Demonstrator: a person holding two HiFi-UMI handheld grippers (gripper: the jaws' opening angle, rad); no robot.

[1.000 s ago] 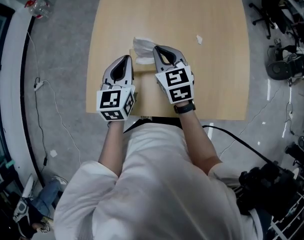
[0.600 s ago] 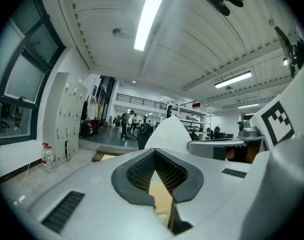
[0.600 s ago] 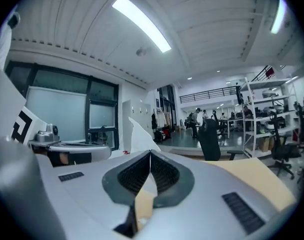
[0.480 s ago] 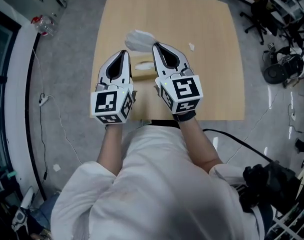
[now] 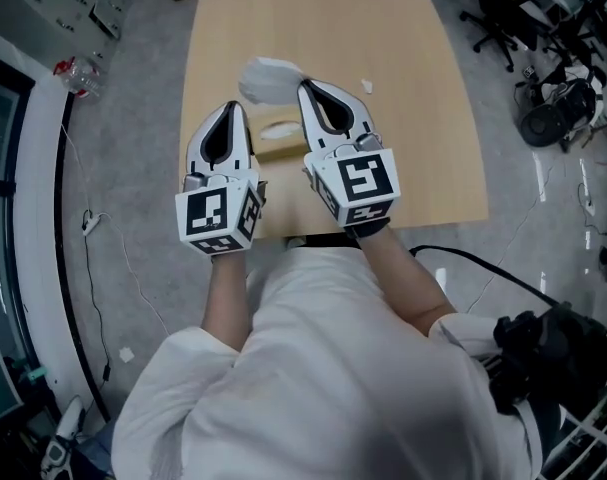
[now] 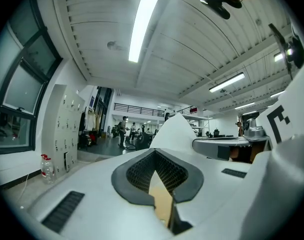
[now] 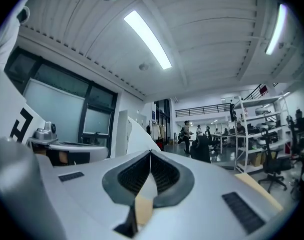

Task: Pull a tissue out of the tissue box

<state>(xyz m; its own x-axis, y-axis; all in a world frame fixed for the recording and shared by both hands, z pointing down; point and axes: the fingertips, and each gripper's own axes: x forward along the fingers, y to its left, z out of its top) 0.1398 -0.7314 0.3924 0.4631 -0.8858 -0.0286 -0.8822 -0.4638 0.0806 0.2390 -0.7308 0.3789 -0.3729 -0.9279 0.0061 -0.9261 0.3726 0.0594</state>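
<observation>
Partly hidden: box (image 5: 279, 140), tan, on the table (image 5: 413, 98); only its top showed in the gap between the two grippers, with both ends covered by their bodies.
Hard to tell: whether the pale streak in the box slot was a further sheet; too small.
Hands: hidden behind the marker cubes; only the forearms showed.
Pinch point: not clear from the head view, where white met the jaw tips in a blur.
Tissue (image 5: 267, 78): white, bunched, clear of the box, at the tip of the right gripper (image 5: 303, 86) and spreading to its left.
Right gripper: clenched on the tissue; in its own view the pads met at the tip, with the white sheet rising just left of them.
Left gripper (image 5: 231, 108): jaws closed tip to tip, nothing between them; over the box's left end in the head view, near the tissue but apart from it.
Table: light wood; a small white scrap (image 5: 367, 86) lay just right of the right gripper.
Floor: grey; bottle (image 5: 71, 73) at left, thin cable (image 5: 91, 258) below it, office chairs (image 5: 503, 13) at upper right.
Lower right: dark gear (image 5: 538, 368), kind unclear.
In the way: grippers and cubes covered the table's near middle; the person's white shirt (image 5: 323, 378) filled the lower frame.
Gripper views: both looked out level into a hall with ceiling lights, shelving and far-off people, small and indistinct.
</observation>
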